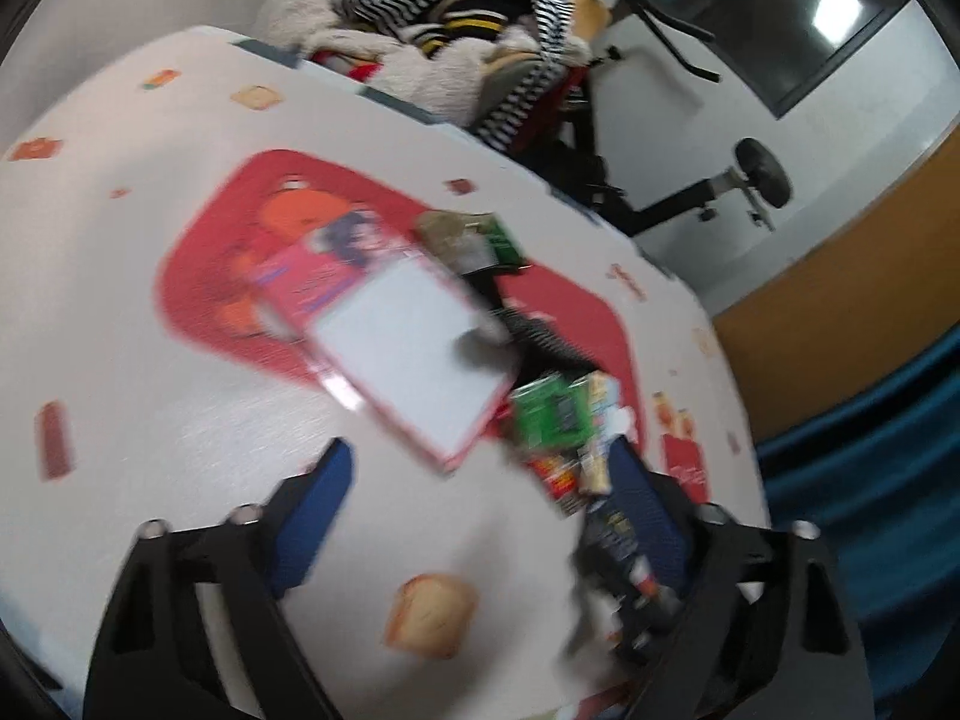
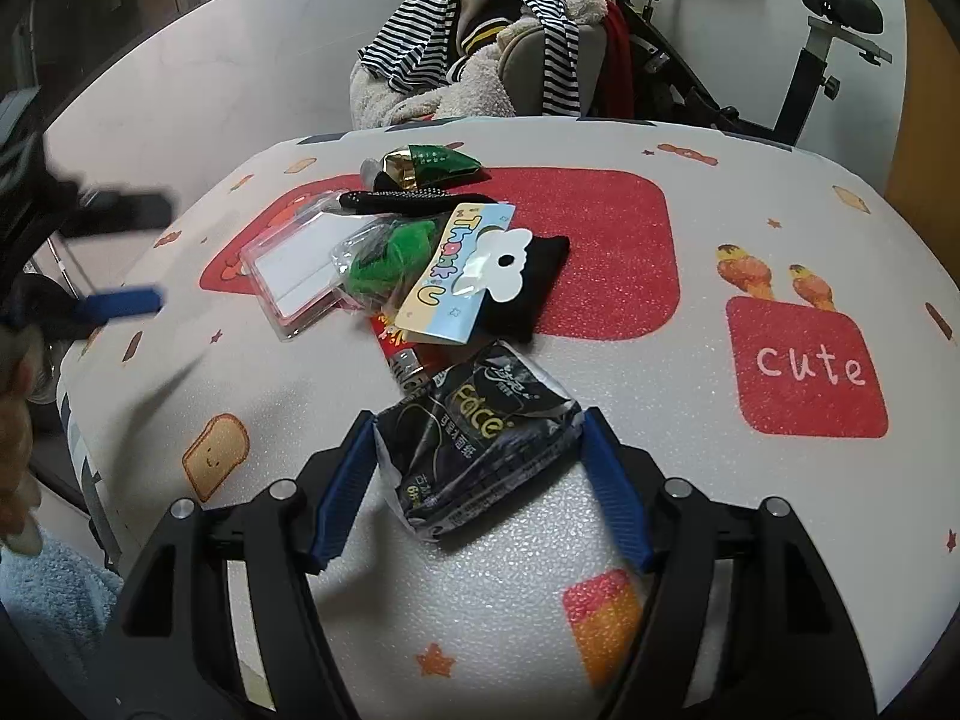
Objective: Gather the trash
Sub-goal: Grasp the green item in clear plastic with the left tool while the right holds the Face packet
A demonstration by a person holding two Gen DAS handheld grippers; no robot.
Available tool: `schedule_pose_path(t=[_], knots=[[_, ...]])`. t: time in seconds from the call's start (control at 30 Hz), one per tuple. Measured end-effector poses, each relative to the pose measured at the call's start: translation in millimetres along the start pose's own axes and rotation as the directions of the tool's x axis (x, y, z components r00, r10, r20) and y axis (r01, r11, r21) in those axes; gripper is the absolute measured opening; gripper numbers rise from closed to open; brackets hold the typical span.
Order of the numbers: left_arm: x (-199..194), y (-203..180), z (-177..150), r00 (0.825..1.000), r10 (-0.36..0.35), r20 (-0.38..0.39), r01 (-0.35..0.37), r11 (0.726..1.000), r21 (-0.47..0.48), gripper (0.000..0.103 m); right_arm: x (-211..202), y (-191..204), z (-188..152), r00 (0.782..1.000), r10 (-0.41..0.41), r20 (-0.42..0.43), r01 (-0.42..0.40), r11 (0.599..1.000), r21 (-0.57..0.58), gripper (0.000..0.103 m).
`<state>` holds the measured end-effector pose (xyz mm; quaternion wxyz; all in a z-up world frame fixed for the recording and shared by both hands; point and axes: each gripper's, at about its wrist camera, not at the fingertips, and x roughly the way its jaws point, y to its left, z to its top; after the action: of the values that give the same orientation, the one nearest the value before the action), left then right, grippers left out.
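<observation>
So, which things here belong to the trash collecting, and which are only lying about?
Job:
- black tissue pack between the right claw pads
- green wrapper
- clear plastic case
- "Thank U" packet

Lying about:
- striped clothes behind the table
- exercise bike

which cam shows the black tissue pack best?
Right wrist: the black tissue pack sits sharp and centred between the open right claw, label readable. Left wrist shows it only as a dark motion-blurred smear beside that claw's right finger.
</observation>
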<state>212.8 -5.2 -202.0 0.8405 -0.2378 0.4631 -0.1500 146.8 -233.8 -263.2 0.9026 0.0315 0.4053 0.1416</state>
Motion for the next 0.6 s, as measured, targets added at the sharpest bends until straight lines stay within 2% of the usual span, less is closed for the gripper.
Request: schedule_pose_path(t=[0.1,0.17,0.3,0.43,0.5,0.53,0.6], knots=[[20.5,-5.9,7.7,0.994,-0.094,-0.049,0.092,0.994,-0.054,0.062,0.3,-0.6,0.0,1.000,0.004,0.001,-0.004,1.000,0.003,0.068],[31.7,-10.8,8.2,0.991,-0.115,-0.071,0.111,0.992,-0.060,0.057,1.0,-0.4,-0.3,1.000,0.006,0.001,-0.006,1.000,0.006,0.068],[53.2,-23.8,7.7,0.989,-0.112,-0.094,0.107,0.993,-0.054,0.057,1.7,-0.5,-0.7,1.000,0.014,0.002,-0.014,1.000,0.011,0.068],[75.6,-35.5,7.7,0.989,-0.070,-0.131,0.070,0.998,-0.005,0.056,1.8,-1.0,-0.5,1.000,0.016,0.002,-0.016,1.000,0.013,0.068],[84.5,-32.5,8.1,0.989,-0.040,-0.144,0.039,0.999,-0.013,0.044,1.8,-2.4,-0.8,1.000,0.020,0.003,-0.020,1.000,0.016,0.068],[87.1,-29.1,7.8,0.988,-0.041,-0.147,0.038,0.999,-0.027,0.043,1.7,-2.8,-1.1,1.000,0.023,0.004,-0.023,1.000,0.019,0.068],[86.5,-24.6,7.5,0.989,-0.053,-0.138,0.049,0.998,-0.032,0.034,1.7,-2.9,-1.4,1.000,0.028,0.005,-0.028,0.999,0.023,0.068]])
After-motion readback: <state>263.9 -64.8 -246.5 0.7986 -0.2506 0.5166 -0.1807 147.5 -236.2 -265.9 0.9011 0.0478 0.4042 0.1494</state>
